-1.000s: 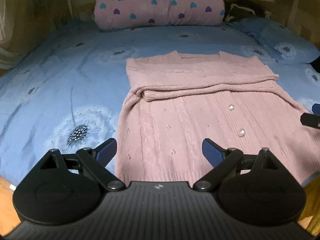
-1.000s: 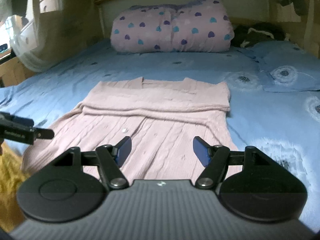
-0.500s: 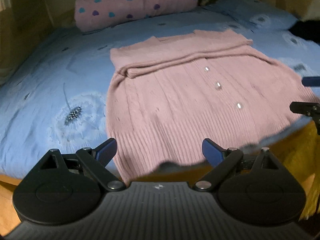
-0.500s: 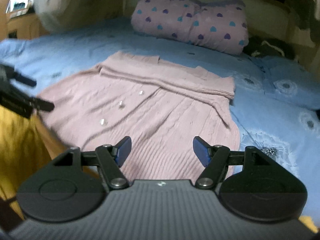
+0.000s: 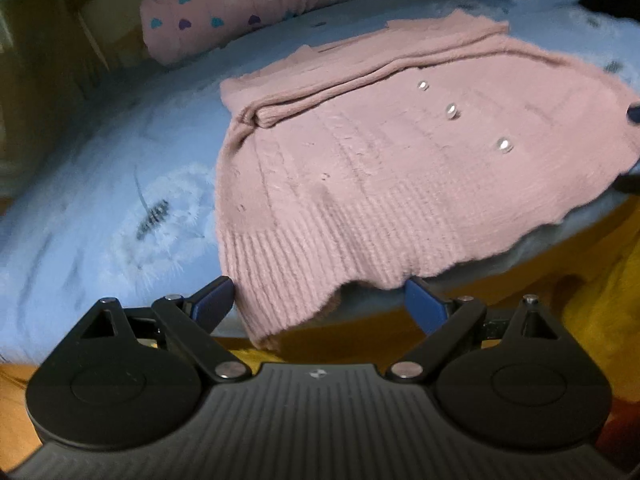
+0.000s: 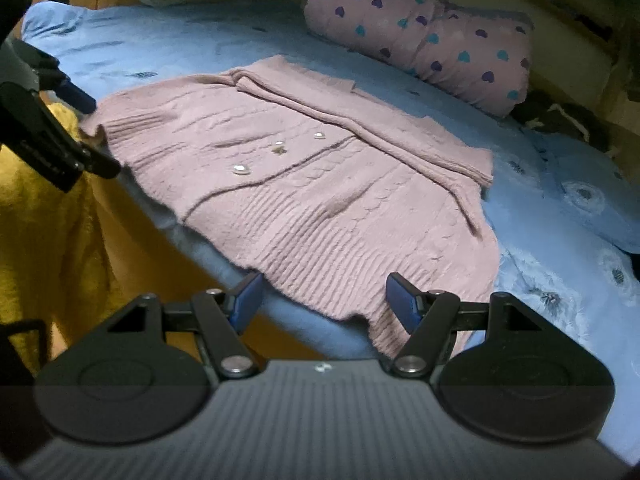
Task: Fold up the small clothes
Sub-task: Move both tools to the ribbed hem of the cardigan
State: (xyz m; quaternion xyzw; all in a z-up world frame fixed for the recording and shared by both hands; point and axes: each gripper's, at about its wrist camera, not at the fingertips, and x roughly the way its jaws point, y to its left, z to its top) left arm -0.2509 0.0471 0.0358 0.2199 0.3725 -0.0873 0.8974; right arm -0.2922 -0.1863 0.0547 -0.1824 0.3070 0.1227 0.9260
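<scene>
A pink knitted cardigan [image 5: 380, 152] with small shiny buttons lies flat on the blue bed, its sleeves folded across the chest. Its ribbed hem hangs a little over the bed's front edge. My left gripper [image 5: 320, 306] is open, its fingers either side of the hem's left corner. My right gripper [image 6: 324, 300] is open at the hem's right corner; the cardigan [image 6: 320, 168] fills that view. The left gripper also shows at the left of the right wrist view [image 6: 60, 136], by the hem.
A pink bolster with hearts [image 5: 256, 4] lies at the head of the bed [image 5: 100, 216]. A blue pillow [image 6: 592, 184] sits to the right. Yellow fabric [image 6: 40, 208] hangs below the bed's front edge.
Both grippers have dropped down and back to the bed's front edge, each angled toward a hem corner. Both stayed open. The cardigan has not moved.
</scene>
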